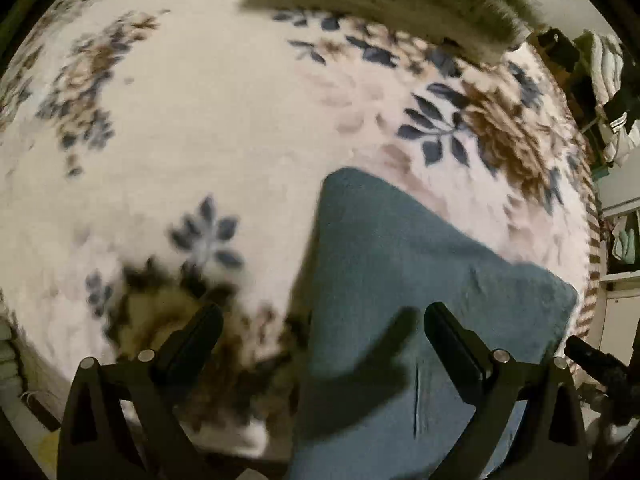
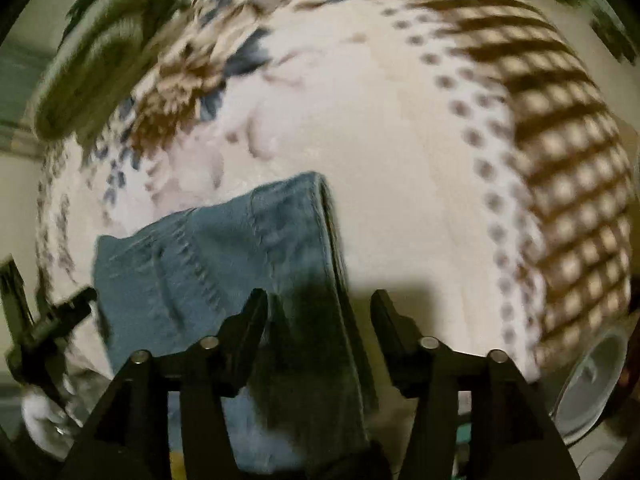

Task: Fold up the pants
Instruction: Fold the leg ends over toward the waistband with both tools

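Pants: folded into a compact stack on the floral blanket; my left gripper and right gripper both gape empty above it; little apparently remains.

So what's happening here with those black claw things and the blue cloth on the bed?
A person is folding a pair of blue pants on a floral blanket, using a handheld gripper in each hand. Both the left gripper and the right gripper hover over the pants with jaws open, gripping nothing. The pants lie in a folded, fairly compact shape. A fuzzy olive throw lies at the blanket's far edge.
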A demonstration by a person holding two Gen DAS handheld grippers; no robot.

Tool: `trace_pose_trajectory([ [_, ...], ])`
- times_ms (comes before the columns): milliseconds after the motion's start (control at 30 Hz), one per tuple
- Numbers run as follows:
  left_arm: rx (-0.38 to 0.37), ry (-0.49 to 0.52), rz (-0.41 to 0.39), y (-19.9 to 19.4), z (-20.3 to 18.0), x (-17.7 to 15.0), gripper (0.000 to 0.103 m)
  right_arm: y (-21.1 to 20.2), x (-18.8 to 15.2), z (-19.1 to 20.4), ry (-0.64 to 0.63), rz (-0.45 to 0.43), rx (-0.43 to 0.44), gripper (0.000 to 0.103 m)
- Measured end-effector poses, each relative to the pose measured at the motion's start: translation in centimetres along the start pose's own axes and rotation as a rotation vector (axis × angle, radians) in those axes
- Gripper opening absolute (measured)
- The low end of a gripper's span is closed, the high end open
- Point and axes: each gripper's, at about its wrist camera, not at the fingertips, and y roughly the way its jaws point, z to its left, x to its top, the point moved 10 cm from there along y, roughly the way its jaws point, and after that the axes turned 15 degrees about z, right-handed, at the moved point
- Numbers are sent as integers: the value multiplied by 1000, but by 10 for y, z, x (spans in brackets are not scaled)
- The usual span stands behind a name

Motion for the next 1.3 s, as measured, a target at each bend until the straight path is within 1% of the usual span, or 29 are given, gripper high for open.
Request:
trace_pose_trajectory([
  [67,4,8,-4,-1,1,-24,103,-10,-24,3,19,-6,61,57],
  [100,15,17,1,3,3,-32,103,-10,-37,8,13,1,86,57],
  [133,43,32,14,11,4,-45,103,-5,-50,14,-4,16,97,57],
  [167,88,50,49,26,7,-62,103,3,-58,20,-28,32,91,57],
  [200,115,60,79,38,10,-74,103,12,-63,22,-51,44,69,57],
  [233,114,60,94,48,14,-83,103,27,-69,23,-76,62,31,57],
  [267,89,42,102,58,19,-95,103,42,-75,24,-91,84,-6,57],
  [300,33,6,106,64,23,-102,103,54,-77,21,-108,96,-56,57],
  [333,-40,-43,120,67,28,-107,103,60,-76,19,-130,85,-87,58],
  [367,-101,-94,149,69,33,-112,103,61,-73,20,-153,54,-113,59],
  [400,-129,-124,174,67,36,-116,103,61,-72,23,-174,48,-151,59],
  [433,-136,-135,182,62,38,-117,103,60,-71,26,-190,56,-187,59],
  [500,-92,-131,151,45,48,-120,103,53,-70,33,-217,65,-249,60],
  [533,-78,-125,133,38,51,-120,103,51,-70,35,-216,68,-254,60],
  [567,-68,-121,135,37,55,-121,103,48,-71,36,-205,75,-241,61],
  [633,-46,-110,187,48,59,-133,103,49,-75,34,-188,100,-233,61],
  [667,-50,-111,212,56,63,-141,103,49,-79,29,-177,107,-219,61],
  [733,-47,-106,232,62,67,-153,103,47,-87,22,-160,116,-199,62],
  [833,-53,-113,240,57,70,-158,103,47,-97,15,-142,141,-200,62],
  [900,-30,-93,221,50,68,-156,103,43,-105,14,-101,153,-185,62],
  [933,-16,-78,212,49,61,-152,103,40,-107,16,-87,148,-166,63],
  [1000,21,-42,210,54,53,-151,103,34,-111,34,-73,120,-54,63],
  [1033,22,-41,208,58,53,-153,103,36,-113,41,-77,118,-29,63],
  [1067,19,-40,205,62,54,-156,103,43,-119,47,-97,137,-41,63],
  [1100,18,-41,206,65,57,-159,103,56,-127,48,-133,171,-109,63],
  [1133,17,-45,216,68,59,-163,103,62,-131,45,-145,178,-145,64],
  [1200,8,-55,239,65,63,-166,103,78,-147,37,-141,232,-189,65],
  [1233,7,-58,244,61,66,-169,103,83,-154,31,-115,260,-189,65],
  [1300,-40,-64,221,46,66,-171,103,82,-162,19,-32,273,-83,65],
])
